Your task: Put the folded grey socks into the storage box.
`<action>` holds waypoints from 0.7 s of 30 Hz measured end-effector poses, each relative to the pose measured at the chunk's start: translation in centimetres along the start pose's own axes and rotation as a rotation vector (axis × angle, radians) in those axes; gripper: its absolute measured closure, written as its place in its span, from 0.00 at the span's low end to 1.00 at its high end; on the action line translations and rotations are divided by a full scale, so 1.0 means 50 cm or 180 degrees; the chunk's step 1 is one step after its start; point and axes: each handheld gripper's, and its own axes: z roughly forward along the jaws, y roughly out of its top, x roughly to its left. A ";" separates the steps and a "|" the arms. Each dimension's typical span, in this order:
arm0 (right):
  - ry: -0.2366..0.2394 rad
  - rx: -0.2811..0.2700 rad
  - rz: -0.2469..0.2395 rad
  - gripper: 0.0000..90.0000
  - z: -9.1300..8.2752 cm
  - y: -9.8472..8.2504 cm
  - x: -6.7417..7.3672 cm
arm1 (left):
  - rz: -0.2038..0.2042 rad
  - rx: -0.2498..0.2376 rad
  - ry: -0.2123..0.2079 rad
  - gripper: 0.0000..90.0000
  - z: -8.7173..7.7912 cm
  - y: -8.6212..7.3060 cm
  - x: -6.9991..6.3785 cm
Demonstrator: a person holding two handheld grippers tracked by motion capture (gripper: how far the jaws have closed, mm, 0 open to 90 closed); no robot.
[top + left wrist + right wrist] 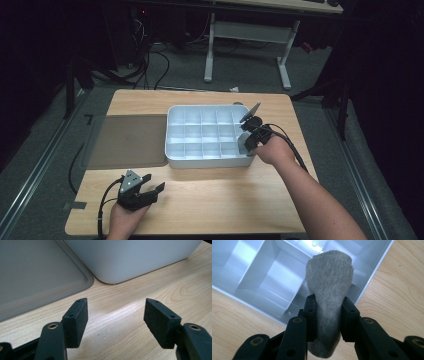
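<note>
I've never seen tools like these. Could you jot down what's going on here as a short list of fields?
Setting: wooden table
Main container: white divided organizer box, compartments look empty
Beside the box: grey flat mat, touching the box's left side
Right gripper: shut on a grey sock, held over the box's near right corner
Left gripper: open, nothing between its jaws, resting low over the table near the front edge
Likely next move: sock goes into a compartment

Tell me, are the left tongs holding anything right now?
No, the left tongs stand open over bare wooden table with nothing between them.
</note>
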 end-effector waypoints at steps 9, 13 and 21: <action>-0.0105 0.0191 -0.0097 0.80 0.033 0.013 0.009 | 0.0008 0.0007 0.0014 0.41 0.000 -0.001 0.000; -0.0098 0.0287 -0.0104 0.81 0.047 0.018 0.015 | 0.0022 0.0028 0.0015 0.41 0.002 -0.001 0.000; -0.0053 0.0359 -0.0138 0.81 0.068 0.021 0.012 | 0.0021 0.0031 0.0022 0.41 0.003 -0.002 0.002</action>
